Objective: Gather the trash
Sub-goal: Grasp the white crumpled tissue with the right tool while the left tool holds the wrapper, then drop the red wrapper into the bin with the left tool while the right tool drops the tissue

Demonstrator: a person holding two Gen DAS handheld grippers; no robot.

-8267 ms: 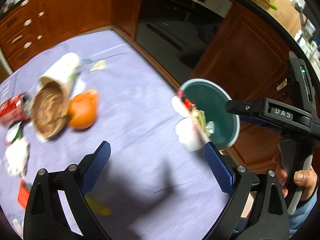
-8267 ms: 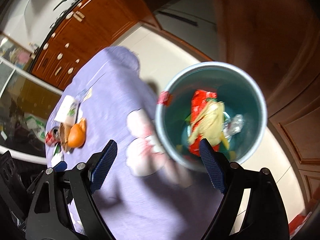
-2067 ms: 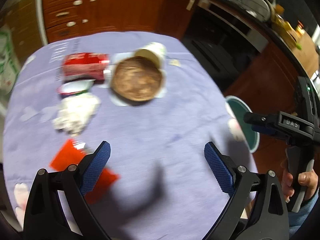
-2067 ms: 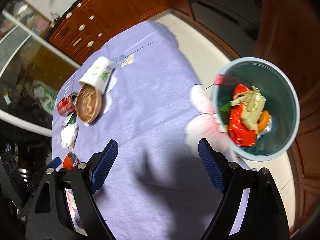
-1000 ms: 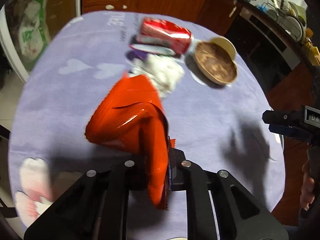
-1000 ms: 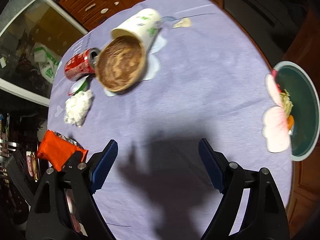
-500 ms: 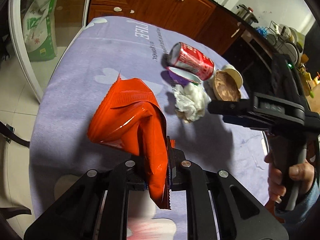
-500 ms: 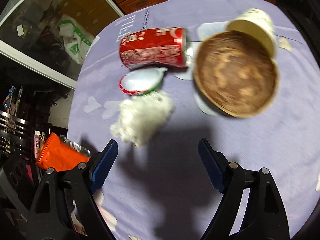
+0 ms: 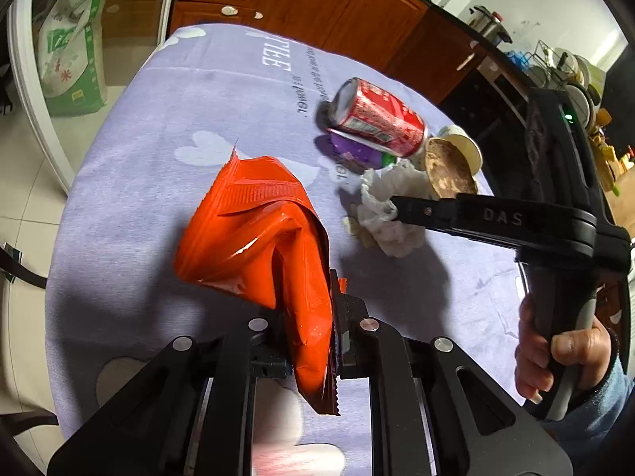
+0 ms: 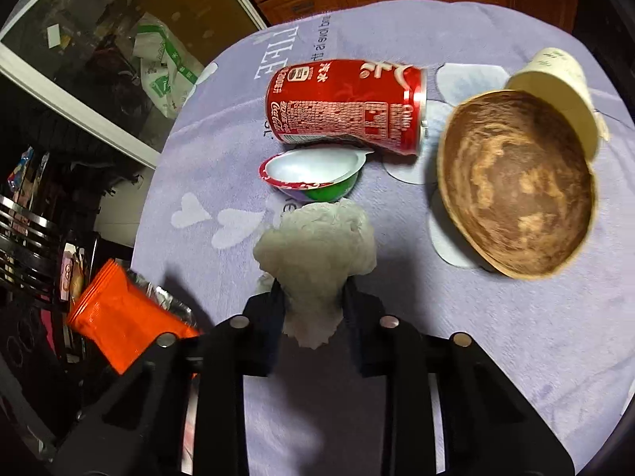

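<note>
An orange snack wrapper [image 9: 254, 238] hangs above the purple tablecloth, and my left gripper [image 9: 309, 317] is shut on its lower end. The same wrapper [image 10: 119, 317] shows at the lower left of the right wrist view. My right gripper [image 10: 313, 301] is closing on a crumpled white tissue [image 10: 317, 246], whose lower part is squeezed between the pads. From the left wrist view, the tissue [image 9: 387, 214] sits at the tip of the right gripper [image 9: 397, 206]. Just beyond it lie a red soda can [image 10: 345, 105], a small yogurt cup [image 10: 313, 174] and a tipped paper cup [image 10: 516, 186] with a brown inside.
The round table [image 10: 476, 337] drops off at its left edge towards a glass door [image 10: 99, 39] and a floor sack [image 9: 75, 43]. Wooden cabinets [image 9: 317, 0] stand behind. A person's hand [image 9: 555, 349] grips the right tool's handle.
The right gripper has come in over the tissue, and its jaws have gone from wide open to closed around it. The left gripper still holds the wrapper and has hardly shifted.
</note>
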